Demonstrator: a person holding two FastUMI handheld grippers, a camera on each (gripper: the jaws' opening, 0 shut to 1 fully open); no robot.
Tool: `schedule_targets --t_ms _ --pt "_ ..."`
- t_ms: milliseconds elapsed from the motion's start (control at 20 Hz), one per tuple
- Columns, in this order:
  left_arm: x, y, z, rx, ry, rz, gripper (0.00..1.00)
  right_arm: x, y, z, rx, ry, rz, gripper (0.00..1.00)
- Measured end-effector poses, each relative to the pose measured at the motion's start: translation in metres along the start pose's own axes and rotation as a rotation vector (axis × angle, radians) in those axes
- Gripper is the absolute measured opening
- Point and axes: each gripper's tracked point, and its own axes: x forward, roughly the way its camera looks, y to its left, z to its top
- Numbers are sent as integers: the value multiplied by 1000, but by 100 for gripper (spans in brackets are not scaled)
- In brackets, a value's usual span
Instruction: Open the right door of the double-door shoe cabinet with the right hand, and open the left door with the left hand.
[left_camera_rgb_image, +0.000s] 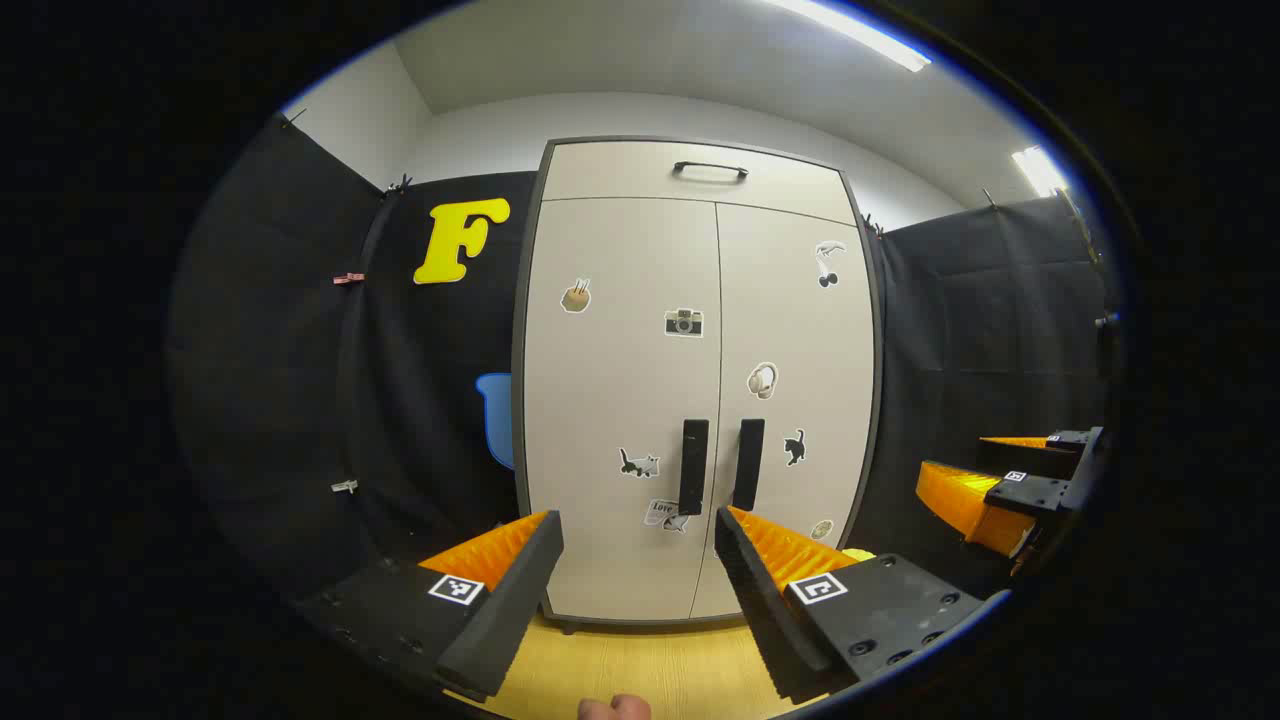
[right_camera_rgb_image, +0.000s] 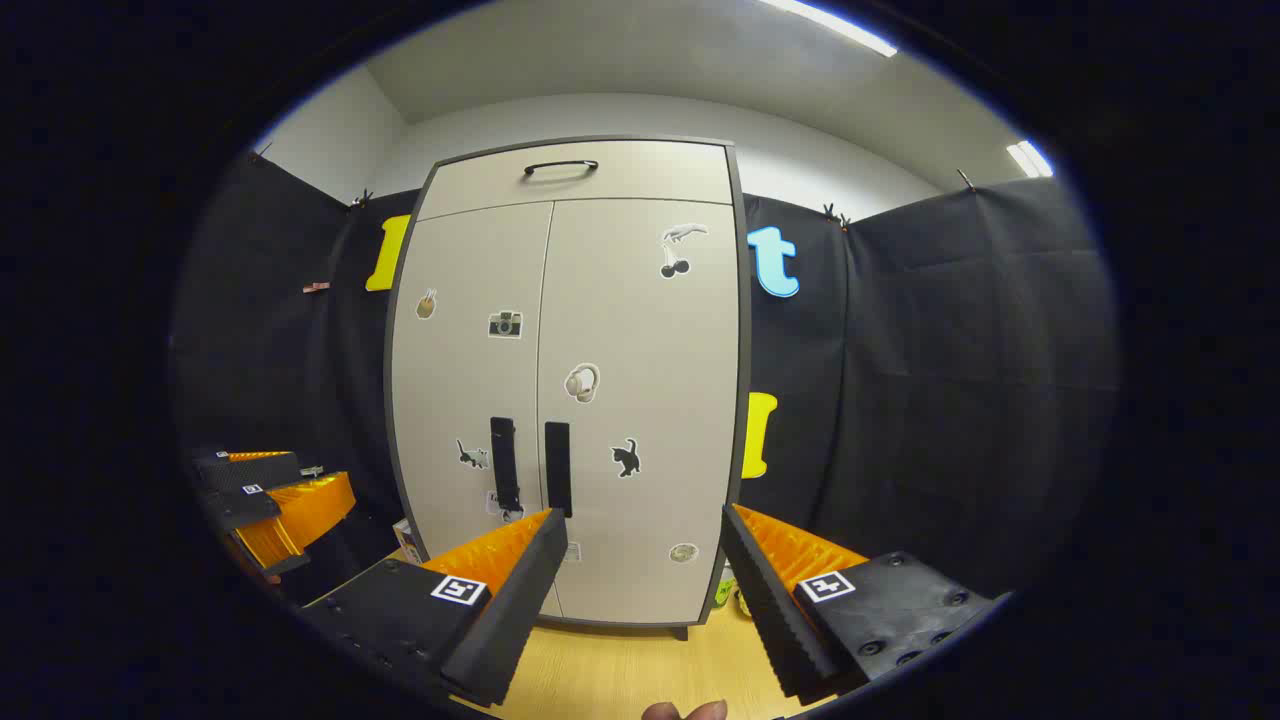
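Note:
A tall pale shoe cabinet (left_camera_rgb_image: 620, 400) (right_camera_rgb_image: 640, 420) stands ahead with both doors closed. Two upright black handles sit side by side at the middle seam: the left door handle (left_camera_rgb_image: 693, 466) (right_camera_rgb_image: 504, 463) and the right door handle (left_camera_rgb_image: 748, 464) (right_camera_rgb_image: 557, 467). My left gripper (left_camera_rgb_image: 640, 530) is open, well short of the cabinet, aimed just below the left handle. My right gripper (right_camera_rgb_image: 645, 525) is open too, at a distance, pointing at the lower part of the right door. In the left gripper view the right gripper (left_camera_rgb_image: 1010, 490) shows off to the right; in the right gripper view the left gripper (right_camera_rgb_image: 270, 495) shows at the left.
A top drawer with a black handle (left_camera_rgb_image: 710, 169) (right_camera_rgb_image: 560, 166) sits above the doors. Small stickers dot both doors. Black cloth walls flank the cabinet. The wooden floor (left_camera_rgb_image: 640, 670) (right_camera_rgb_image: 640, 670) runs from the cabinet's foot to me. Small items (right_camera_rgb_image: 735, 590) lie by its right foot.

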Motion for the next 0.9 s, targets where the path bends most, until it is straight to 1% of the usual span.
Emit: schedule_targets --t_ms 900 --pt "1 6 2 8 2 6 95 3 1 0 12 -4 -5 97"
